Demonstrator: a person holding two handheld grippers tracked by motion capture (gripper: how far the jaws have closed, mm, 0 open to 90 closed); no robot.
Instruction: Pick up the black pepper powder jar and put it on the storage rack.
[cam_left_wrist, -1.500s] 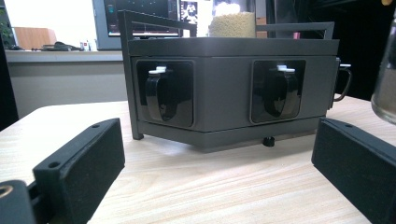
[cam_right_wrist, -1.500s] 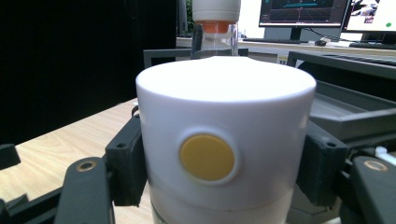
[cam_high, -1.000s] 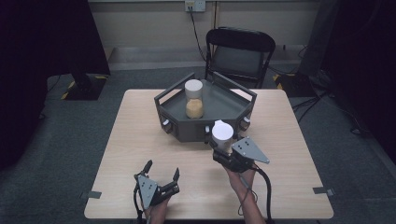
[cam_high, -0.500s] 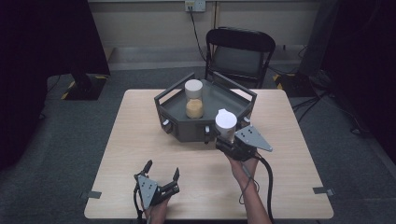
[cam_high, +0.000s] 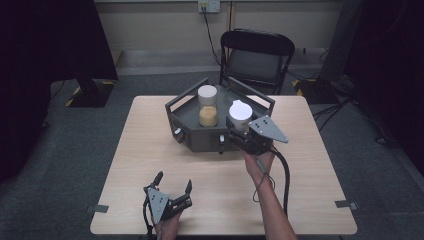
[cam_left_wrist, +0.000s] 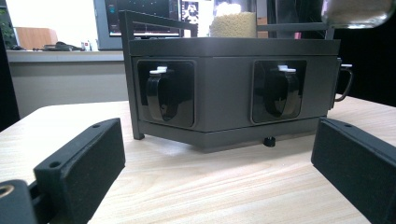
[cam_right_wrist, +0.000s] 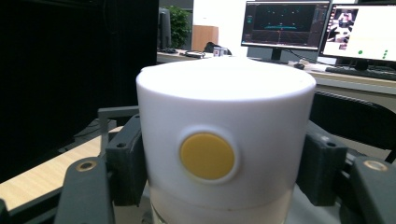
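Centre of the high view: the table (cam_high: 150, 150) carries a dark tray (cam_high: 186, 125) with rails, presumably to keep jars upright. In it stands one jar (cam_high: 207, 106), roughly half full of yellowish grains. I hold a second jar (cam_high: 241, 116), white-lidded, over the tray's right edge with my right gripper (cam_high: 239, 131), jaws clamped on the lid (cam_right_wrist: 224, 140); contents not legible. My left gripper (cam_high: 173, 187), lower centre, rests wide apart and empty, facing the tray's front.
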